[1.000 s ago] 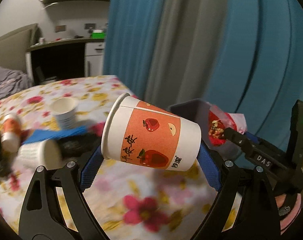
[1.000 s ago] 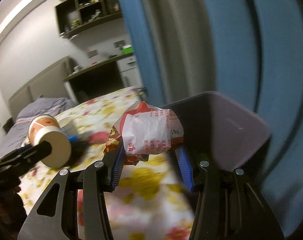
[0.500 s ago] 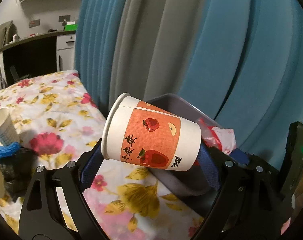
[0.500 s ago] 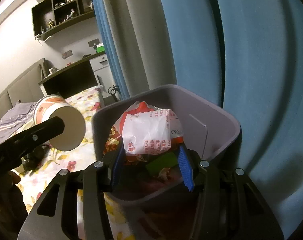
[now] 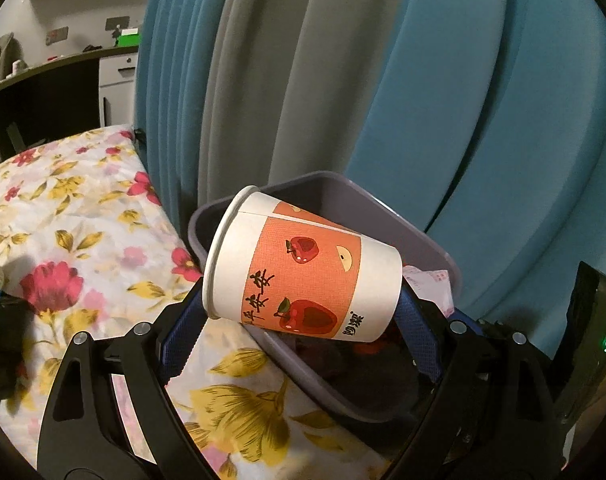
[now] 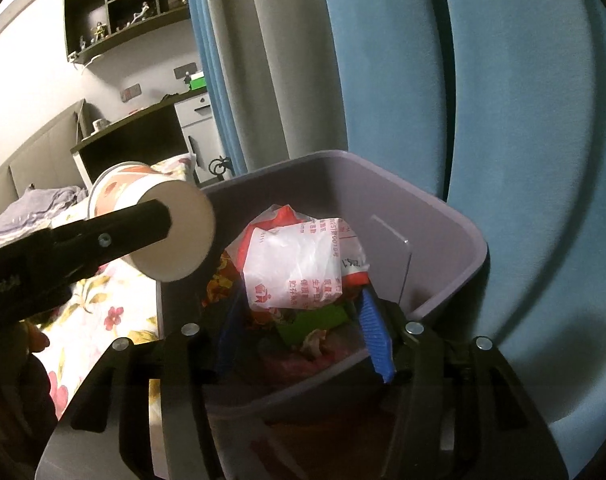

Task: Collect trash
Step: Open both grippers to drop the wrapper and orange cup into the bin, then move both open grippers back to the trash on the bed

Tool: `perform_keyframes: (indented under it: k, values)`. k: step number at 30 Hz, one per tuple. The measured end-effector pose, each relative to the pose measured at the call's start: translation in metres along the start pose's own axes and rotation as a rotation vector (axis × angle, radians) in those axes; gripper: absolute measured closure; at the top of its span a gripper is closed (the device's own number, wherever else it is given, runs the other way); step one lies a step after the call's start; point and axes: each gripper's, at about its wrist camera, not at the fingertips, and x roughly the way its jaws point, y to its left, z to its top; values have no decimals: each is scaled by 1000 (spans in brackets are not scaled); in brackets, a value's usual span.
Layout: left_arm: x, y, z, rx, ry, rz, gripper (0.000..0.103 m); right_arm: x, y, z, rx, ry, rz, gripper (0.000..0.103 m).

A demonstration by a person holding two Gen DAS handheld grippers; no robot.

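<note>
Right wrist: wrapper (image 6: 299, 268) hangs inside bin rim (image 6: 455, 216).

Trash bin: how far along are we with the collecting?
Done: wrappers already lie in the purple bin. In hand: the right gripper, its jaws just opening, releases a crumpled packet over it; the left gripper holds a paper cup at the rim. Left: dropping the cup.

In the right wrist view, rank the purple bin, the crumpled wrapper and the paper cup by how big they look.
1. Purple bin, clearly largest.
2 and 3. Crumpled wrapper and paper cup look about alike; the cup is seen end-on and partly hidden by the left gripper's finger, so I won't rank them.
</note>
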Motion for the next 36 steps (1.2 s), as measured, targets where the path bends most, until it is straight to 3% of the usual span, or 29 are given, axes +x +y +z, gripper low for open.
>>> perform_keyframes:
  k: [12,19,27,30,36]
  values:
    - [23,-13,-4,6,47,-31,16,-17,-17,-7,38,-13,-20,30]
    - [30,-20,-10,3,72,-44,13,-43,-37,-11,88,-59,-64,30]
    - [14,-17,-13,-28,46,-53,9,-68,-40,-6,123,-129,-70,30]
    - [-4,-13,-18,-37,19,-21,9,-77,-32,-4,106,-164,-62,25]
    - [-58,8,-34,-55,-57,134,7,-92,-5,-3,76,-219,-38,16]
